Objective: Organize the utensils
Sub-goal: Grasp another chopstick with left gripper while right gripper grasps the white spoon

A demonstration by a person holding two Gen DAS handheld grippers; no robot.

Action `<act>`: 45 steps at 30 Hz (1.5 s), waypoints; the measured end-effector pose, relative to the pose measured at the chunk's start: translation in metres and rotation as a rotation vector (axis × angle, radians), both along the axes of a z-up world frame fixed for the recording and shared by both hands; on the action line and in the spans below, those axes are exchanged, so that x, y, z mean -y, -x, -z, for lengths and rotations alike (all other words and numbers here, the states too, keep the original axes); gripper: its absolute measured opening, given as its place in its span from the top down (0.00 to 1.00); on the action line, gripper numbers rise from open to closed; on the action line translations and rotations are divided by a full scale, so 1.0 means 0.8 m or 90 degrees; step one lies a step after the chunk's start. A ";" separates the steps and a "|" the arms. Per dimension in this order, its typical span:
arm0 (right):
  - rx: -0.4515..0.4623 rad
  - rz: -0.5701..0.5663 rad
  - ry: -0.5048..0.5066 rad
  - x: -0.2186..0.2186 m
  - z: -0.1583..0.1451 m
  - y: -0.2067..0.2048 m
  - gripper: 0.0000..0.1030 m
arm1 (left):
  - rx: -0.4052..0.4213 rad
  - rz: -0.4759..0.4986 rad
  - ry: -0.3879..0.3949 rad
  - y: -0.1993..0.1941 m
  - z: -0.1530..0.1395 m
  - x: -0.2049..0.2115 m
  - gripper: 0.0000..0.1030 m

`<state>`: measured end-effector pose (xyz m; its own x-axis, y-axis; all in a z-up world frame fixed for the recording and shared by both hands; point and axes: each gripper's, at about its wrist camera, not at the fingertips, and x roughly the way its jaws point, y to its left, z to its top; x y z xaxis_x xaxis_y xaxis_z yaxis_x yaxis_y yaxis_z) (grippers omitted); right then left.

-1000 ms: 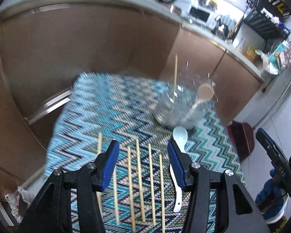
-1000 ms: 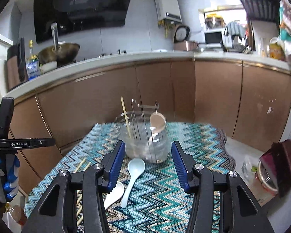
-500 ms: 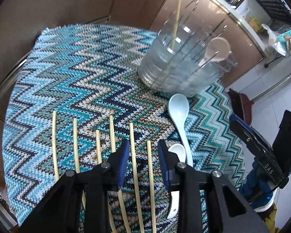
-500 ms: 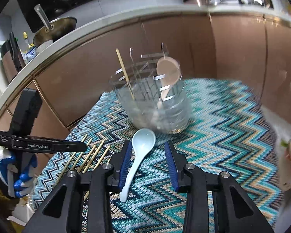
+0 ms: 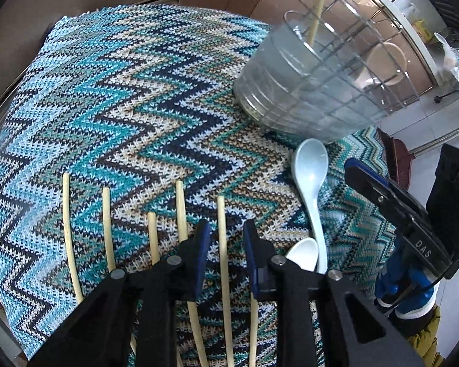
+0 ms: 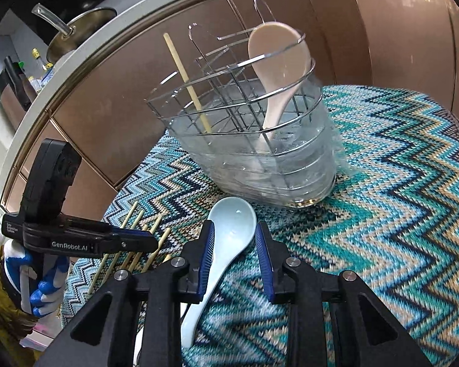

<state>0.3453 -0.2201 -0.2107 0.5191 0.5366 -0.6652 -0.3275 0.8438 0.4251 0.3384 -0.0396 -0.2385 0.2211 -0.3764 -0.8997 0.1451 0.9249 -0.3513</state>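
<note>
Zigzag knit cloth (image 5: 131,98), teal, navy and cream, covers a small table. Wooden chopsticks (image 5: 105,226) lie on it in a loose row, thin, pale, round-ended. Left gripper (image 5: 225,234) points steeply down over the row; its blue ribbed pads have just been closing and stand narrow, one chopstick (image 5: 221,214) between them with a gap on each side, so not clamped yet.

Right gripper (image 6: 234,238) hangs over the pale blue spoon (image 6: 232,223), glossy ceramic with a deep bowl and a long handle. Jaws have just been closing; the spoon's bowl sits between the pads, and whether the left pad touches its neck is hard to tell from this angle. Looks ungrasped.

A white spoon (image 5: 303,252) lies just beside the blue one, mostly hidden behind the left gripper's arm.

Holder (image 6: 254,140): clear ribbed plastic tub with a chrome wire rack on top, standing on the cloth near the blue spoon's bowl. In it a beige spoon (image 6: 278,61) stands bowl-up and one chopstick (image 6: 186,79) leans.

Brown glossy cabinets (image 6: 382,30) behind.
</note>
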 end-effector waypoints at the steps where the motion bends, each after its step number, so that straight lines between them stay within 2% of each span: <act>1: -0.005 -0.005 -0.001 -0.001 0.002 -0.004 0.72 | -0.002 0.001 -0.001 -0.001 0.001 0.000 0.80; 11: -0.030 -0.029 -0.008 -0.012 0.027 -0.028 0.72 | -0.025 0.010 -0.004 -0.013 0.017 0.008 0.80; 25: -0.052 -0.048 -0.027 -0.003 0.037 -0.044 0.81 | -0.026 0.020 -0.026 -0.027 0.025 0.014 0.84; 35: -0.047 -0.047 -0.014 -0.023 0.044 -0.049 0.94 | -0.024 0.007 -0.029 -0.024 0.033 0.008 0.91; 45: -0.022 -0.049 0.012 -0.024 0.035 -0.036 0.95 | -0.016 0.001 -0.045 -0.016 0.025 0.010 0.94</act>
